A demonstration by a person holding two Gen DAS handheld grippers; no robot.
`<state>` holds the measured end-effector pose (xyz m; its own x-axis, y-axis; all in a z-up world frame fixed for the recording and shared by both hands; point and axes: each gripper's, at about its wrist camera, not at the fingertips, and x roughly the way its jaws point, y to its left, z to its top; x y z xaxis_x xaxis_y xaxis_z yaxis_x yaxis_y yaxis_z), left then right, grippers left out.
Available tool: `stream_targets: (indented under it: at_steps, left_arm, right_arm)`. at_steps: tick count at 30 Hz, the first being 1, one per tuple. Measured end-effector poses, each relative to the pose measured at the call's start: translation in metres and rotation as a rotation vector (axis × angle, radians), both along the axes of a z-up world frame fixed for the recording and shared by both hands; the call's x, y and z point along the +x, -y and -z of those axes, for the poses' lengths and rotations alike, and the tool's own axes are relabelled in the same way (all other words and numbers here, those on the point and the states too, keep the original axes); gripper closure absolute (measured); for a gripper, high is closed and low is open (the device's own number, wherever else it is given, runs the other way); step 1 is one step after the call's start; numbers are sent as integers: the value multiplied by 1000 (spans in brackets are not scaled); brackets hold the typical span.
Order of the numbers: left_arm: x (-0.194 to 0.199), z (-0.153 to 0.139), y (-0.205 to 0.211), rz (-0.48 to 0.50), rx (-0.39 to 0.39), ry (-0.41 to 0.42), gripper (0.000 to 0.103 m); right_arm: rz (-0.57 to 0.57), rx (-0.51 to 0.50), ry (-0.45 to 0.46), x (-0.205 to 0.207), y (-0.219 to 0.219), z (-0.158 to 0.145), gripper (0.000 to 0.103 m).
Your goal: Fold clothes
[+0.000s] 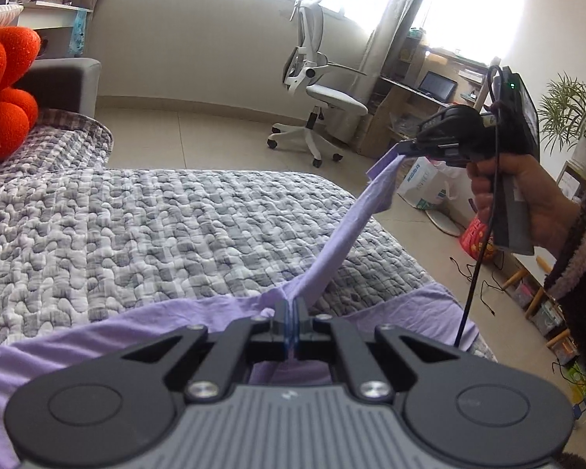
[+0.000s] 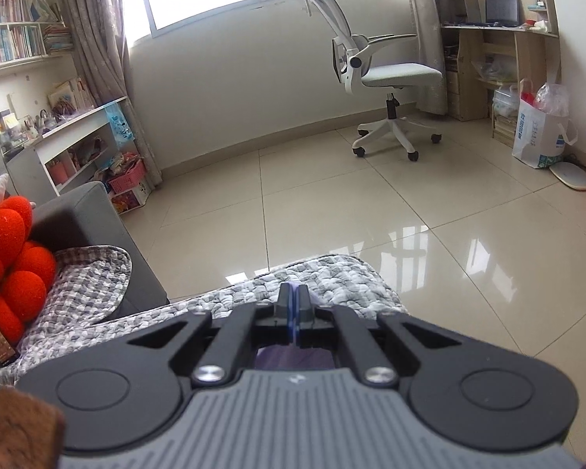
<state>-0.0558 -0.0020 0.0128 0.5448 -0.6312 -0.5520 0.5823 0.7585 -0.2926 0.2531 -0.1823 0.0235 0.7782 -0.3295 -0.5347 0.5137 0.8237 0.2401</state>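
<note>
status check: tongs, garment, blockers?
Both tongs, left and right, shut on lilac cotton garment. Edge lifted off grey quilted bed cover. Nothing in the way.

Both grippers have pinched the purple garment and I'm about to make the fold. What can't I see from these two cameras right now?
- Purple garment, left wrist view: its near part is hidden under the left gripper; sleeves, collar and type can't be told.
- Right wrist view: the right gripper covers the cloth except a sliver at the pads.
- Quilted cover: near edge cut off in both views.
- Right gripper's pads, left wrist view: too small to judge the bite.
</note>
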Motion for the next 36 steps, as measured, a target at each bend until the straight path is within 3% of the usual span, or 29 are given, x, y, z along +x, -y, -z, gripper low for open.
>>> stream_targets:
  at_steps: [14, 25, 36]
  left_arm:
    - [-7, -29, 7, 31, 44, 77, 102]
    - [-27, -6, 25, 137, 136, 53, 102]
    - [-40, 28, 36, 291, 248, -14, 101]
  right_arm:
    - [-36, -17, 66, -21, 3, -23, 103]
    - [-46, 17, 60, -44, 11, -17, 103]
    - [-72, 69, 68, -120, 20, 19, 103]
